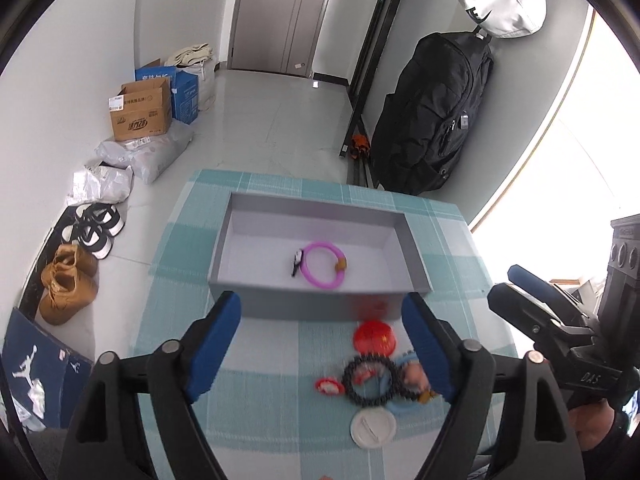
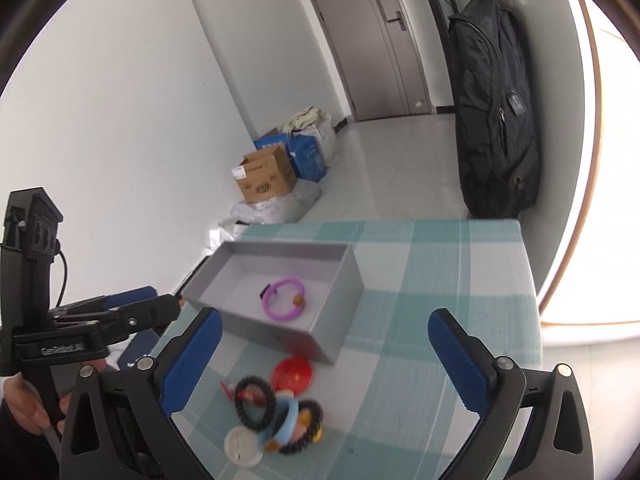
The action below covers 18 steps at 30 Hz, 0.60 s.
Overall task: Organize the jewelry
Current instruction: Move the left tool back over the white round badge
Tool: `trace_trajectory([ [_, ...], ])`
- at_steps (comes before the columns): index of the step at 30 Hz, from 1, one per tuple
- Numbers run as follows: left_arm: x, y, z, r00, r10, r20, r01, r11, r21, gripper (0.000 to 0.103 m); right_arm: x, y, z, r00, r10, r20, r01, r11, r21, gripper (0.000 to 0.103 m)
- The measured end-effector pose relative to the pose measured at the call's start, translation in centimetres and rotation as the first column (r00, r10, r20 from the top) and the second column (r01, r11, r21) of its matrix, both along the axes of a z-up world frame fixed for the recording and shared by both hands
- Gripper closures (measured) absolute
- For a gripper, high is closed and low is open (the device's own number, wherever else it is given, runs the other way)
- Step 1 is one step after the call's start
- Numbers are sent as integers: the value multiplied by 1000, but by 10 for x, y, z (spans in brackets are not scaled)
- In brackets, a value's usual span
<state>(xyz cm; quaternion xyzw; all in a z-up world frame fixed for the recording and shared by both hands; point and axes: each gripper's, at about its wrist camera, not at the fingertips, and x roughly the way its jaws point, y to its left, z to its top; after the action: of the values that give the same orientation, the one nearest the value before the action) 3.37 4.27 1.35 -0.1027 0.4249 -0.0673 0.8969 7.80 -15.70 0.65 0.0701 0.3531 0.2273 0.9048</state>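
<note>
A grey open box (image 1: pixel 224 240) (image 2: pixel 344 300) stands on the checked tablecloth. A pink bracelet (image 1: pixel 320 280) (image 2: pixel 276 312) lies inside it. In front of the box lies a pile: a red round badge (image 1: pixel 374 336) (image 2: pixel 292 374), a black beaded bracelet (image 1: pixel 352 380) (image 2: pixel 240 404), a light blue bracelet (image 1: pixel 404 406) (image 2: pixel 286 420) and a white round disc (image 1: pixel 372 426) (image 2: pixel 242 448). My left gripper (image 1: pixel 324 340) is open and empty above the pile. My right gripper (image 2: pixel 324 360) is open and empty above the pile; it also shows in the left wrist view (image 1: pixel 516 284).
The table (image 1: pixel 280 420) (image 2: pixel 440 280) has a teal checked cloth. On the floor to the left are cardboard boxes (image 1: pixel 140 112), bags and shoes (image 1: pixel 68 284). A black backpack (image 1: pixel 432 116) (image 2: pixel 496 120) hangs at the right wall. A door (image 1: pixel 280 12) is at the back.
</note>
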Motion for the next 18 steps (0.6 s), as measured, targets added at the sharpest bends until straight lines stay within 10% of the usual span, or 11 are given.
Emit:
trace_trajectory([
  [18, -33, -39, -50, 963, -159, -217, 170, 985, 33, 23, -22, -23, -18, 993, -84, -82, 86, 996, 15, 0],
])
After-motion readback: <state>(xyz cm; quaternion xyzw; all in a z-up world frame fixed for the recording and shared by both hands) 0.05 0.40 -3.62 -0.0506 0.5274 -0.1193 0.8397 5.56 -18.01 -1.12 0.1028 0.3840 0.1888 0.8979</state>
